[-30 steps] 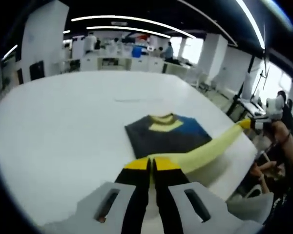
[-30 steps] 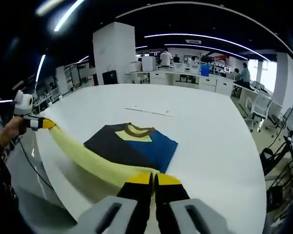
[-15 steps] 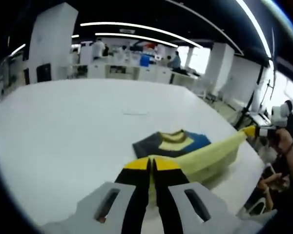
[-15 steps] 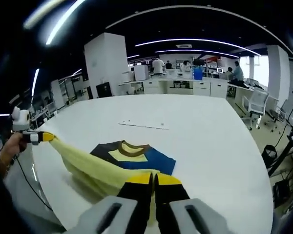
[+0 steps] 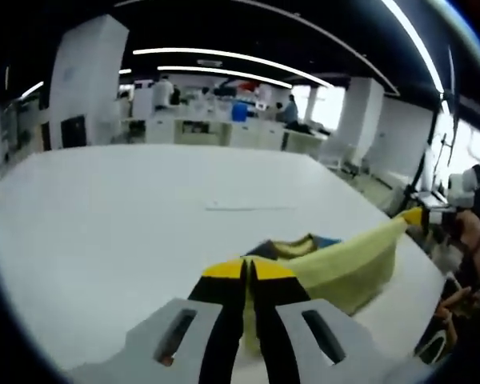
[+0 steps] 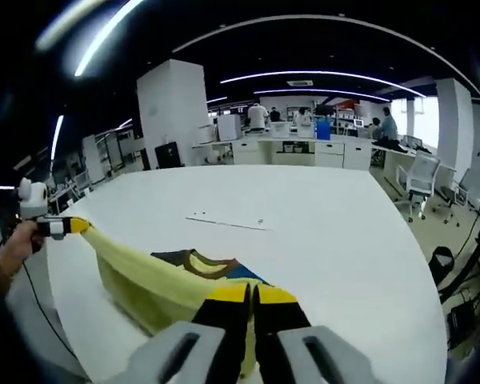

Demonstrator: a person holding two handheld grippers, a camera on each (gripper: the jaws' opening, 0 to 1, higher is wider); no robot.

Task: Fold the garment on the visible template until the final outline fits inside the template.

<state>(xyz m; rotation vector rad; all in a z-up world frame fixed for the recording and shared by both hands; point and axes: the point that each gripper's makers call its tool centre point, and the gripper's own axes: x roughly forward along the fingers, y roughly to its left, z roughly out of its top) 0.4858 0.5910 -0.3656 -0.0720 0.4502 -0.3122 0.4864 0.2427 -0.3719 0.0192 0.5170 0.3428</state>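
Note:
A garment with a pale yellow lower part [image 5: 344,260], a dark and blue chest [image 5: 324,241] and a yellow-brown collar [image 6: 209,265] lies on the white table [image 5: 104,208]. Its yellow edge is raised and stretched taut between both grippers. In the left gripper view, my left gripper [image 5: 248,270] is shut on one end of that edge, and my right gripper [image 5: 416,216] holds the other end at the right. In the right gripper view, my right gripper [image 6: 252,294] is shut on the yellow fabric [image 6: 144,276], and my left gripper [image 6: 64,226] pinches it at the far left.
A thin dark line [image 6: 224,222] marks the table [image 6: 336,224] beyond the garment. A person's hand [image 6: 16,244] holds the left gripper near the table's edge. Office chairs [image 6: 420,180] stand off the right side. Benches with several people [image 5: 224,120] line the back.
Both grippers have carried the raised yellow edge forward over the garment. The yellow fabric now covers most of the dark and blue chest, leaving the collar area showing.

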